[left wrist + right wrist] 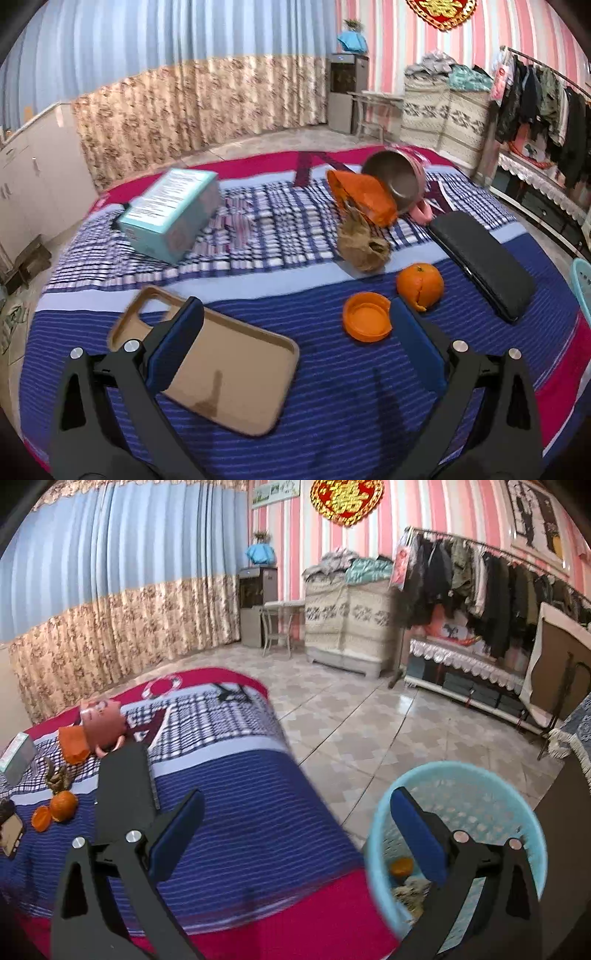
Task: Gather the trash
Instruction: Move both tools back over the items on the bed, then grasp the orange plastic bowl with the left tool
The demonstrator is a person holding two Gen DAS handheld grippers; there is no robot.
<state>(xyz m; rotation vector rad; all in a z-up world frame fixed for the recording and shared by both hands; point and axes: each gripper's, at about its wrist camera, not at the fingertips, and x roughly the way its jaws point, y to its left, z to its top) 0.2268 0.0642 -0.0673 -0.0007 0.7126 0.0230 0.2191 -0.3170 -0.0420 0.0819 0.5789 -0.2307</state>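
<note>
Left wrist: left gripper [295, 332] wide, empty, over bedspread [332, 387]. Brown paper wad [364, 245] mid-bed near orange [420, 285]: light, soft, crushable, pinch the middle imo. Right gripper [295, 827] wide, empty, by bin [517, 812].

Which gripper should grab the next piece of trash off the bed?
Left. The left gripper hangs open right by the orange lid and orange; the right gripper sits open by the bin.

Perforated plastic basket [461, 775], woven bedspread [240, 794]
</note>
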